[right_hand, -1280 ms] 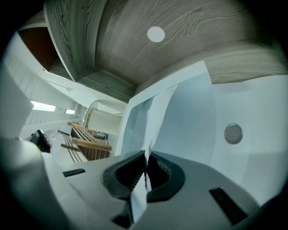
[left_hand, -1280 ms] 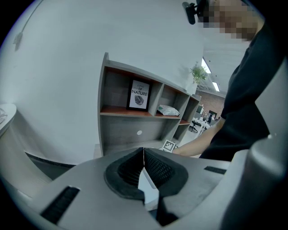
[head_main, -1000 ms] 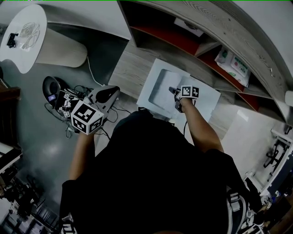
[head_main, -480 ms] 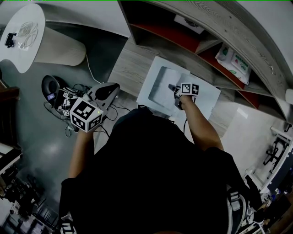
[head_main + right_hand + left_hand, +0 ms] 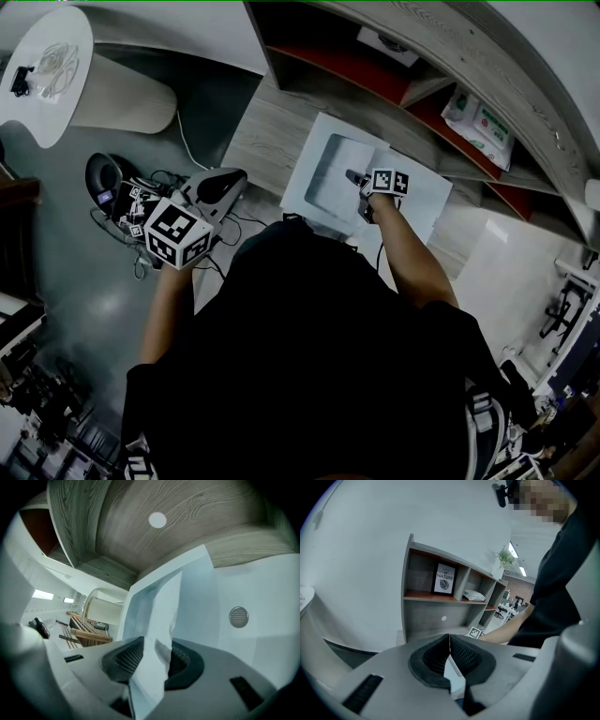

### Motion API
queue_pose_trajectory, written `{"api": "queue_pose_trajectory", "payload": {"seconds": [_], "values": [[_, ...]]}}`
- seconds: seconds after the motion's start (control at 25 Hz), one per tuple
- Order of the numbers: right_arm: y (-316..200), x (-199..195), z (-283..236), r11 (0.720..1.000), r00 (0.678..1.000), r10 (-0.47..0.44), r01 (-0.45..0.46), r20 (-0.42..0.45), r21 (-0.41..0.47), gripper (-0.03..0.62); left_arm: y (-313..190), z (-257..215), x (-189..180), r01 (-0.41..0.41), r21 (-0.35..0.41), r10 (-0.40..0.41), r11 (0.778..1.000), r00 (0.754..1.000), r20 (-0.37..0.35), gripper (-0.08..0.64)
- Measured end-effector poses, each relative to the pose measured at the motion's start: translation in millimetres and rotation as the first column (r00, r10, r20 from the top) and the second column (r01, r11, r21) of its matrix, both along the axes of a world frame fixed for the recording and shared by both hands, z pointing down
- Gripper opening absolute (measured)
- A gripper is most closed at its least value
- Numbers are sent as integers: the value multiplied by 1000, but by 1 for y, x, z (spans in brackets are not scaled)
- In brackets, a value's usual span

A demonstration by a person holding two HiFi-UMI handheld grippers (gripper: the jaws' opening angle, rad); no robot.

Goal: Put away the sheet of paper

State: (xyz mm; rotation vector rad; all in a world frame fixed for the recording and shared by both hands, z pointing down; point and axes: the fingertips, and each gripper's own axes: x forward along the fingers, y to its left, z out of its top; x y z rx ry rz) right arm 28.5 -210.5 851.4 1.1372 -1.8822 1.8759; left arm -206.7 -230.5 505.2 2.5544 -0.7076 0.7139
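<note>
The white sheet of paper [image 5: 159, 616] stands on edge between the jaws of my right gripper [image 5: 152, 648]. These jaws have just been opening, and a gap shows beside the sheet at each pad. In the head view the right gripper [image 5: 356, 178] reaches over a white box-shaped unit [image 5: 314, 155] on the wooden ledge, with the sheet [image 5: 377, 157] at its tips. My left gripper [image 5: 223, 186] is held out to the left over the floor, away from the unit. In its own view the left gripper [image 5: 450, 641] has its pads meeting at the tip.
A wooden shelf unit [image 5: 422, 56] with red-lined compartments runs behind the white unit and holds a packet [image 5: 478, 122]. A framed print [image 5: 444, 578] stands on one shelf. A round white table [image 5: 47, 75] is at far left. Cables and gadgets [image 5: 122, 202] lie on the grey floor.
</note>
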Motion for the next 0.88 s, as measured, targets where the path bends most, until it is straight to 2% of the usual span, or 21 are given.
{"api": "queue_pose_trajectory", "payload": {"seconds": [0.04, 0.12, 0.32, 0.48, 0.88], "values": [[0, 1, 1, 1000, 1000, 1, -1, -4, -1, 134, 0, 0, 1, -1, 0, 1, 1000, 1000, -1, 20], [-3, 5, 1, 1000, 1000, 4, -4, -21, 6, 194, 1, 0, 2, -7, 2, 7, 1000, 1000, -2, 20], [-2, 15, 2, 999, 997, 31, -30, -65, 17, 287, 4, 0, 5, -16, 0, 16, 1000, 1000, -6, 20], [1, 22, 1, 999, 995, 51, -50, -81, 14, 313, 4, -2, 7, -25, 6, 25, 1000, 1000, -9, 20], [13, 41, -10, 994, 991, 107, -105, -82, 24, 321, 1, -7, 18, -65, 21, 66, 998, 998, -21, 20]]}}
